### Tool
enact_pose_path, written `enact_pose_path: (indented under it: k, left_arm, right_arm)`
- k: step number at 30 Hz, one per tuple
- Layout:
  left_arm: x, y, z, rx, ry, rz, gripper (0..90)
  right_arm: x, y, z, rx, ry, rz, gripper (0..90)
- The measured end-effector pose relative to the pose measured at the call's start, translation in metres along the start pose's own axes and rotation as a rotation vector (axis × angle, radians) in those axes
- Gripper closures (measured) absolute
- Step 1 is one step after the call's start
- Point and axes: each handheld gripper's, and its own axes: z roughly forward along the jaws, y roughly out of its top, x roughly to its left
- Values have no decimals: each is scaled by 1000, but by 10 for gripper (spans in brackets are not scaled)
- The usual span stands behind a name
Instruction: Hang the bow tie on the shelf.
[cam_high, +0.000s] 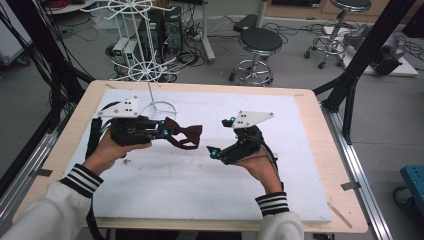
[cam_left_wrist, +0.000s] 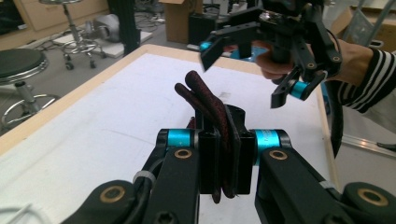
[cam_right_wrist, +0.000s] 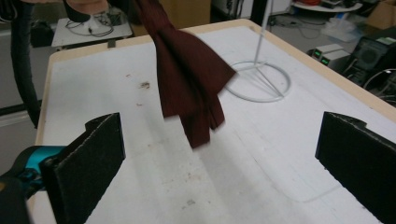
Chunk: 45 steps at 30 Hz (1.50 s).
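The left tongs (cam_high: 162, 129) pinch a dark red bow tie (cam_high: 184, 135) above the white counter (cam_high: 200, 170) while the right tongs (cam_high: 218, 137) gape empty nearby, best closing squarely on the dangling end, near the wire stand (cam_high: 150, 75).

I count one dark red bow tie (cam_high: 182, 135), one white wire display stand (cam_high: 145, 65) behind it, two grippers of mine, and three stools beyond the table (cam_high: 320, 165).
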Motion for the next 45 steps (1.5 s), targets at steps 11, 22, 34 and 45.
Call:
enact_pose_path:
  k: [11, 22, 34, 45]
  left_arm:
    - [18, 9, -42, -18, 94, -14, 843]
    - [38, 17, -75, -18, 175, -30, 843]
    - [60, 22, -91, -2, 209, -29, 843]
    - [83, 28, -96, 28, 240, -30, 843]
  right_arm:
    - [-3, -27, -35, -35, -86, 43, 7]
    - [-3, -47, -63, -81, -167, 67, 7]
    - [-2, -77, -78, -117, -222, 115, 7]
    - [-2, -103, -86, -129, -257, 151, 7]
